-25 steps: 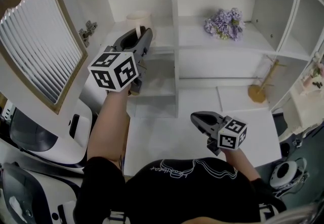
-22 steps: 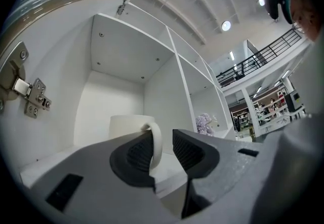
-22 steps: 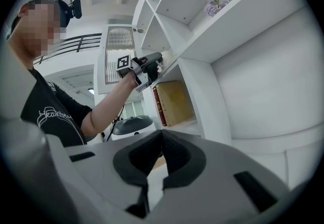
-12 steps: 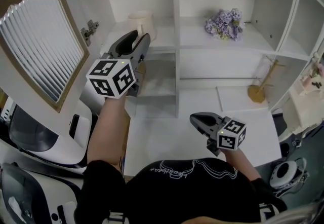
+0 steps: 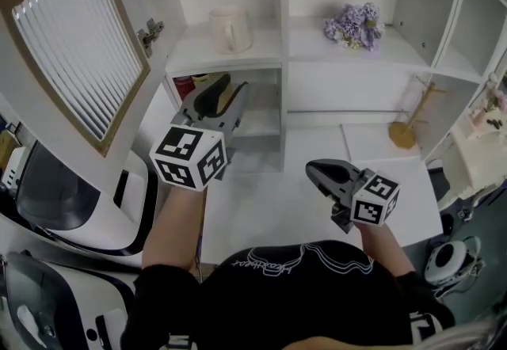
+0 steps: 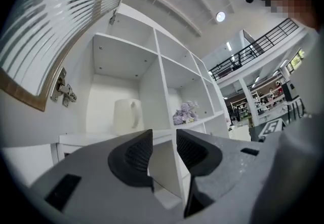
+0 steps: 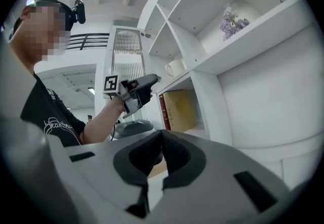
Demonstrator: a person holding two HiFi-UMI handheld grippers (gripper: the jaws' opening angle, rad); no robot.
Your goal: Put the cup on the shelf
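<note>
A cream cup [image 5: 230, 29] with a handle stands upright in the left compartment of the white shelf [image 5: 238, 55]. It also shows in the left gripper view as the cup [image 6: 125, 115] and small in the right gripper view as the cup [image 7: 175, 68]. My left gripper [image 5: 226, 91] hangs below and in front of that compartment, clear of the cup. Its jaws are open with nothing between them, as the left gripper [image 6: 163, 142] view shows. My right gripper [image 5: 313, 170] hovers low over the white table, jaws shut and empty [image 7: 161, 139].
A bunch of purple flowers [image 5: 354, 25] lies in the compartment to the right. An open slatted cabinet door [image 5: 75, 47] stands at the left. Books [image 7: 174, 109] fill the lower compartment. A wooden stand [image 5: 408, 135] sits at the table's right.
The left gripper has let go of the cup and drawn back and down from the shelf. The cup stays standing there. The right gripper has barely moved.
</note>
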